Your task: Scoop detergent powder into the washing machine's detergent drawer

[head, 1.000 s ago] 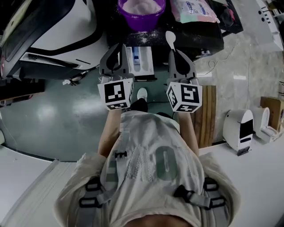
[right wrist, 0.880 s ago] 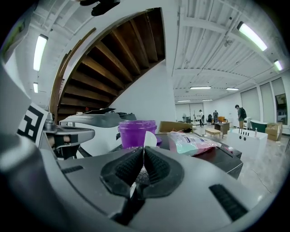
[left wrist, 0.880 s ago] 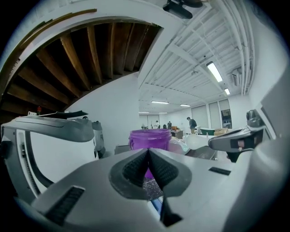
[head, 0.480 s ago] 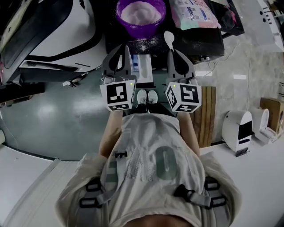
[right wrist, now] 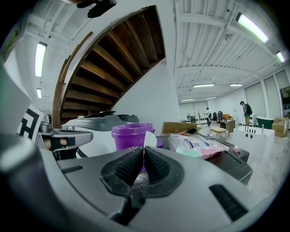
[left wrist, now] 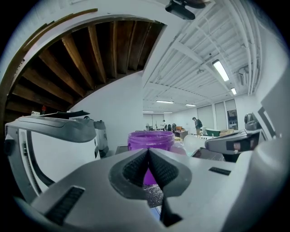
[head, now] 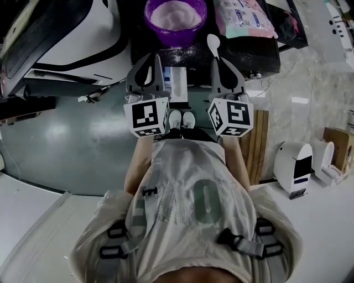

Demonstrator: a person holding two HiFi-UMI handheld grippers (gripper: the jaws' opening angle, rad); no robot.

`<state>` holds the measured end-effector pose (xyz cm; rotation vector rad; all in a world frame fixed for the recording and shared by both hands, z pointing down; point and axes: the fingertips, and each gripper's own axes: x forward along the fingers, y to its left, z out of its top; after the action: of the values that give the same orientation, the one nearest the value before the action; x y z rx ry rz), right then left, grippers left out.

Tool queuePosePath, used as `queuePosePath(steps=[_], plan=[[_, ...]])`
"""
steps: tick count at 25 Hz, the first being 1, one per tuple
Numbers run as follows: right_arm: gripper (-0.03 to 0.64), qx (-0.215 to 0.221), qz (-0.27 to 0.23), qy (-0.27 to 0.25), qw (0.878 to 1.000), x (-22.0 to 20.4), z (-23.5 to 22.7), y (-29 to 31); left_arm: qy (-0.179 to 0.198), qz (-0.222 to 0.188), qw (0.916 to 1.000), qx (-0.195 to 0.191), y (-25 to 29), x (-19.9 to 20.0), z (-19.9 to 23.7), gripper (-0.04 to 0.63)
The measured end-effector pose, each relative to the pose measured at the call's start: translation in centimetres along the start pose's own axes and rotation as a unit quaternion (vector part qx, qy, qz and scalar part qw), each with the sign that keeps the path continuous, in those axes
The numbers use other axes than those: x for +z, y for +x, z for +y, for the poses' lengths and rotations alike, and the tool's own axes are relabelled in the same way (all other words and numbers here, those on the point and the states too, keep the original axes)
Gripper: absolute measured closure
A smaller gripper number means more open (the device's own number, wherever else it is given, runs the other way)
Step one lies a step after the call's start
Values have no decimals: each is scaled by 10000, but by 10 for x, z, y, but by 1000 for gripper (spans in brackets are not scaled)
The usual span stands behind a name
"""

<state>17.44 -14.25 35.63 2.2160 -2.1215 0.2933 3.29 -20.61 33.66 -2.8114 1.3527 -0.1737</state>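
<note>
"Since the right gripper (head: 217, 62) is clamped on only the very end of that white spoon (head: 213, 43), would you trust it with a full scoop?"

"Not much. From where I stand the jaws are pressed tight on the handle, and the spoon's bowl sticks up well past them, empty as far as I can see. With a grip that far back, I'd guess the spoon could twist once it's loaded."

"And the left gripper (head: 150, 62)?"

"Pinched together on nothing, just held beside the other one. The detergent drawer (head: 178, 83) is open between the two, low and close to the person. The purple tub (head: 176, 34) of powder (head: 176, 11) stands behind it on the dark top (head: 243, 52)."

"So the carry is short."

"Short, but the drawer is narrow. Grains (head: 180, 53) are scattered on the dark top in front of the tub. If the spoon tilts on the way, I'd expect more to land there, or on the floor by the person's feet. The tub could also get knocked during the dig, since nothing steadies it."
</note>
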Motion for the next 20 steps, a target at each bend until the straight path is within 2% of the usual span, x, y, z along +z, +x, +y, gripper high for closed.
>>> queuePosePath(steps=[11,20], plan=[[606,-38,-76,-54,9999,16,-30,38,8,-11,9994,342,38,5,27,574],[606,16,-94,-138,9999,60,-33,75,128,-4,9988,475,62,44,53,574]])
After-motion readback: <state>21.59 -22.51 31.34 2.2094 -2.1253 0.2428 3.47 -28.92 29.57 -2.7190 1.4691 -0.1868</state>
